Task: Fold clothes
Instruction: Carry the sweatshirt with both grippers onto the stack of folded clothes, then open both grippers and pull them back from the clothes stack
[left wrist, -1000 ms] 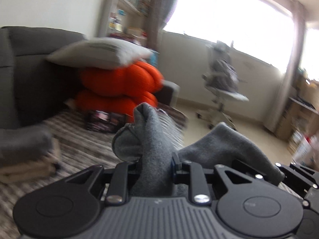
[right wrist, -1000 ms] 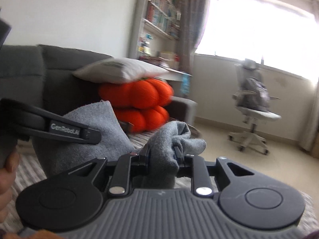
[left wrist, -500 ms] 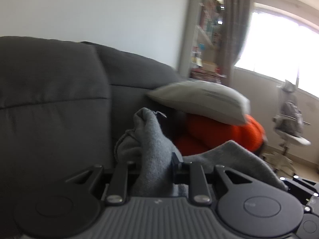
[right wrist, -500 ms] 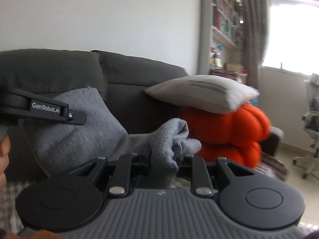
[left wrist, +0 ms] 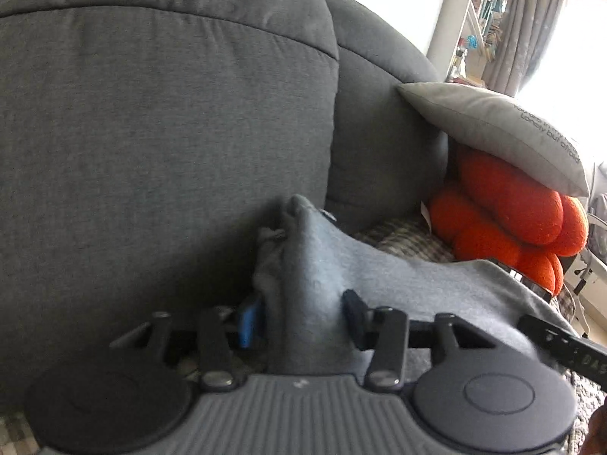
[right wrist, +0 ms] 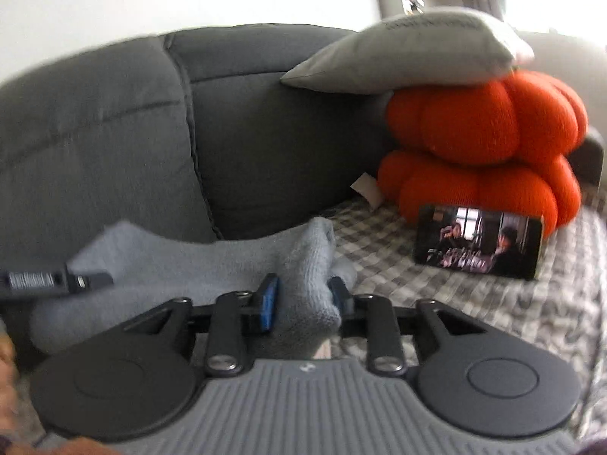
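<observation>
- The left gripper [left wrist: 301, 318] pinches a bunched corner of the gray garment [left wrist: 409, 284]; the cloth fills the gap between its fingers at lower centre of the left wrist view.
- The right gripper [right wrist: 303, 299] pinches another gathered corner of the same garment [right wrist: 197, 261], which rises between its blue-padded fingers at lower centre of the right wrist view.
- The garment stretches between the two grippers, low over the checked blanket [right wrist: 474, 303] on the sofa [left wrist: 151, 132]. Whether its middle rests on the blanket cannot be told.
- At the right of both views sit orange cushions [right wrist: 481, 144] with a gray pillow [right wrist: 409, 49] on top; a phone [right wrist: 478, 240] showing a video leans against them.
- Judged from how things lie, the fold looks to be in an early or middle stage: the cloth is held by two corners, with no neat folded shape visible. What seems left is laying it flat, bringing the edges together and smoothing the result.
</observation>
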The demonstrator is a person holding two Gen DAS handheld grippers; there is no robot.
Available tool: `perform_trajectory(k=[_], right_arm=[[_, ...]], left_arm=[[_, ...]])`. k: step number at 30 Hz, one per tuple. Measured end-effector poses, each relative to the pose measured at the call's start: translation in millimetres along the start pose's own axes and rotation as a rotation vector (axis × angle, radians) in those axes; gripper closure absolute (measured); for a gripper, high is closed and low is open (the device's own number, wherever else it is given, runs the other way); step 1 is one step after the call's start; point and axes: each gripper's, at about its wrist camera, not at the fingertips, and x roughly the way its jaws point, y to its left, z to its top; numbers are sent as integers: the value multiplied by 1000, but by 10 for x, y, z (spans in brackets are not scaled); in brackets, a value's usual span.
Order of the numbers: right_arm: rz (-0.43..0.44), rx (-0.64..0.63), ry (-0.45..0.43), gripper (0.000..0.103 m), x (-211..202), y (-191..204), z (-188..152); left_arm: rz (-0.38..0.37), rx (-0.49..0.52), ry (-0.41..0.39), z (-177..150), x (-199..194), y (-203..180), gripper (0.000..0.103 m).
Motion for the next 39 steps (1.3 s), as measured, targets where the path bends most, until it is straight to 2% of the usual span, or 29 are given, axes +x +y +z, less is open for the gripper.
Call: perform_trajectory(k=[3,4,7,11,13,14,18,21,23,25,27,31,35,37,39], right_arm=[[-41,-65,-15,53,-186,71,-18],[-57,-85,-24,45,-244,90,-20],[-74,-85,-42,36,-383,38,-7],[0,11,-14,35,-448,-95,-50],[71,50,13,34,-487,-133,-101],[105,57,26,34,-487,-133,-120],[197,39,53,32,-581,-70,-223],[247,1,77,32,-582,6,-257],[265,-44,91,30,-567,64,-282],[283,-84,100,28,-552,113,-309],[302,-112,99,23,-529,144,-344],[303,-149,82,6,-459,175,-488],[301,-216,114,4,-363,232,-677],[269,-255,99,0,-356,270,-720],[253,-241,92,0,-365,259,-738]], left_arm=[[10,-9,-18,41,-100,19,53],[21,-15,-26,60,-130,38,51],[62,-39,-18,117,-183,129,41],[135,-43,-26,79,-448,115,38],[162,-22,-54,-16,-678,30,24],[176,-19,-75,-67,-786,-14,22],[235,7,-120,-288,-1053,-195,20],[250,29,-95,-414,-1039,-329,17],[288,48,-102,-504,-1033,-407,13],[320,77,-106,-578,-1014,-480,6],[327,110,-86,-631,-966,-540,5],[355,164,-89,-727,-910,-611,2],[372,190,-88,-818,-851,-633,1],[384,202,-83,-859,-820,-652,1],[396,214,-78,-900,-789,-670,1]])
